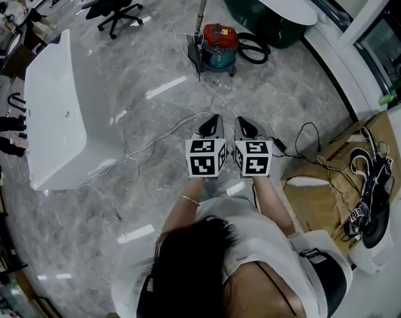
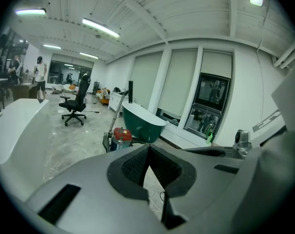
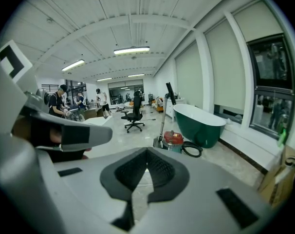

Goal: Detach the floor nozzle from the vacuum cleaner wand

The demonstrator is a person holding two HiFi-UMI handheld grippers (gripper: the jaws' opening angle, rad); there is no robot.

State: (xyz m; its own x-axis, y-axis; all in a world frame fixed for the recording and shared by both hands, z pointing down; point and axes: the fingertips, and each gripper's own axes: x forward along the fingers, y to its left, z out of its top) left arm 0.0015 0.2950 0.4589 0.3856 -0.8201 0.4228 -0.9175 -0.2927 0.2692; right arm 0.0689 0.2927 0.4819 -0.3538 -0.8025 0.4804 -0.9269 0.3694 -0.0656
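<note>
I hold the left gripper [image 1: 215, 118] and right gripper [image 1: 241, 120] side by side, jaws together and empty. The vacuum cleaner [image 1: 218, 46], its wand [image 1: 204, 8] and floor nozzle [image 1: 193, 53] stand well ahead.

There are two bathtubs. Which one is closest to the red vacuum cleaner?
The dark green bathtub with the white inside, right behind the red canister vacuum cleaner. The all-white bathtub stands farther off, at the head view's left.

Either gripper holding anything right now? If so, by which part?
Nothing is held. The left gripper and right gripper are both shut with nothing between the jaws. The vacuum cleaner stands untouched ahead of them.
</note>
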